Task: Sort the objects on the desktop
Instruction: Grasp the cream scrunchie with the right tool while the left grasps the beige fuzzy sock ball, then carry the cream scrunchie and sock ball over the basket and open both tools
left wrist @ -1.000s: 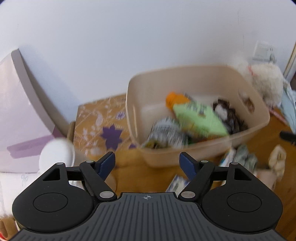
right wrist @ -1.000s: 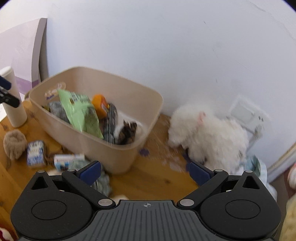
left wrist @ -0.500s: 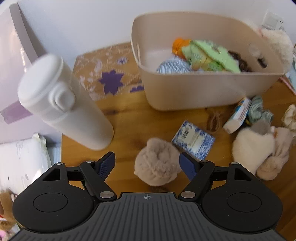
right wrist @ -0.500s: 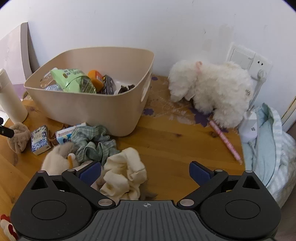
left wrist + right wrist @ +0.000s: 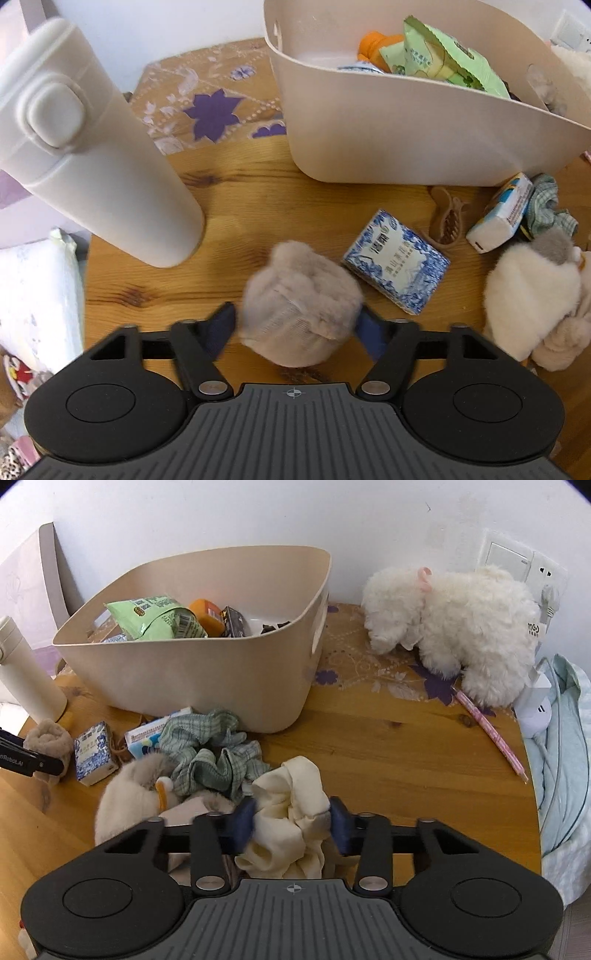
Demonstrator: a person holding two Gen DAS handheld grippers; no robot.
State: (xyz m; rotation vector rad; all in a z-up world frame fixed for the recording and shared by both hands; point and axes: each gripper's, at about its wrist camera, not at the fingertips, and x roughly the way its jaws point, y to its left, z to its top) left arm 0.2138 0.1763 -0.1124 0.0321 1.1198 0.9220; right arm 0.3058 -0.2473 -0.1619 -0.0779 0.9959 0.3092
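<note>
A beige bin (image 5: 406, 122) (image 5: 207, 679) holds a green packet (image 5: 159, 618), an orange item and other things. My left gripper (image 5: 299, 325) has its fingers around a brown fluffy scrunchie (image 5: 299, 306) on the wooden table, touching both sides of it. It also shows at the left edge of the right wrist view (image 5: 48, 738). My right gripper (image 5: 291, 823) has closed on a cream scrunchie (image 5: 291, 812). Beside it lie a green checked scrunchie (image 5: 214, 753), a pale fluffy toy (image 5: 129, 797) and a blue-white box (image 5: 397, 262) (image 5: 92, 753).
A white flask (image 5: 92, 155) (image 5: 26, 679) stands left of the bin. A white plush dog (image 5: 454, 627), a pink pen (image 5: 491, 731) and a white plug unit (image 5: 535, 709) are at the right. A hair claw (image 5: 447, 221) and a small carton (image 5: 502, 214) lie by the bin. Bedding hangs off the table's right edge.
Both grippers dropped from looking at the bin to the table. The left closed in around the brown scrunchie; the right narrowed onto the cream scrunchie.
</note>
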